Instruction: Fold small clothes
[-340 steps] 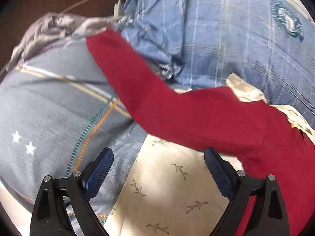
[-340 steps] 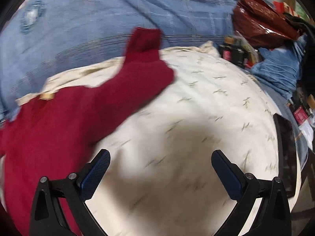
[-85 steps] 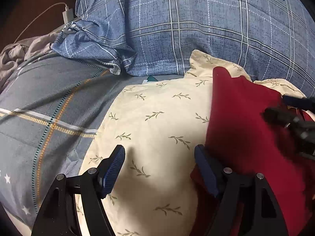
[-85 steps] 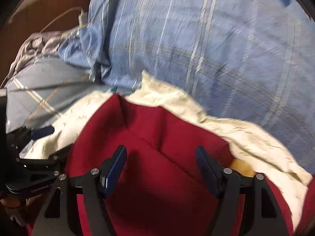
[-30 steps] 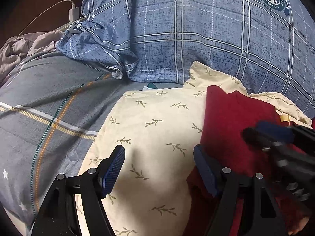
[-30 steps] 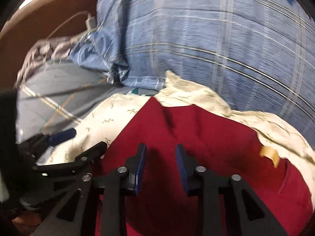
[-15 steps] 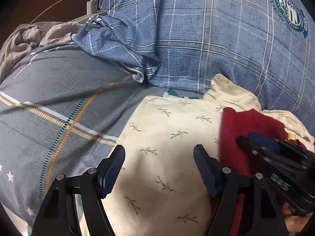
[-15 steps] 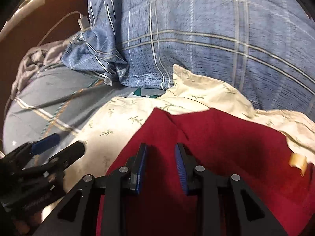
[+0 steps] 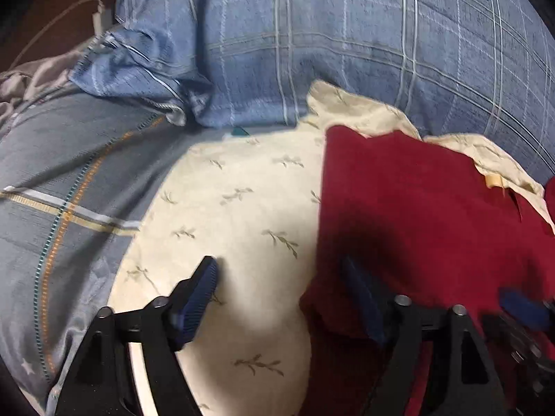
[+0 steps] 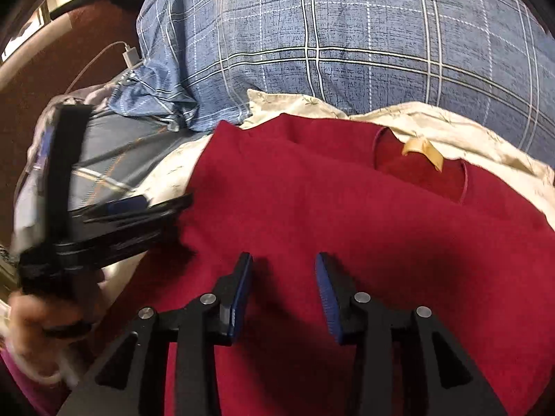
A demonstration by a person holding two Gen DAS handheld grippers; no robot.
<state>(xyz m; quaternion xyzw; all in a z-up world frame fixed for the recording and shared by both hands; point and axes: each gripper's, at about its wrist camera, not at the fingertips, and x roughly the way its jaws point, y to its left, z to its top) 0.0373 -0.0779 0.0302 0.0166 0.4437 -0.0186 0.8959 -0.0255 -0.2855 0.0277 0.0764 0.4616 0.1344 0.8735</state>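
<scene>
Slid off to the side now, right gripper point(image 10: 282, 294), jaws parting over the red garment point(image 10: 347, 215), nothing pinched between. Left gripper point(image 9: 281, 298) spreading wider too, one pad on the cream leaf-print cloth point(image 9: 236, 215), the other over the garment's folded edge, gripping nothing. Red garment lying folded on that cream cloth, tan neck label point(image 10: 425, 150) showing. Beyond, blue plaid pillow point(image 10: 347, 45); to the left, grey striped bedding point(image 9: 55, 180).
</scene>
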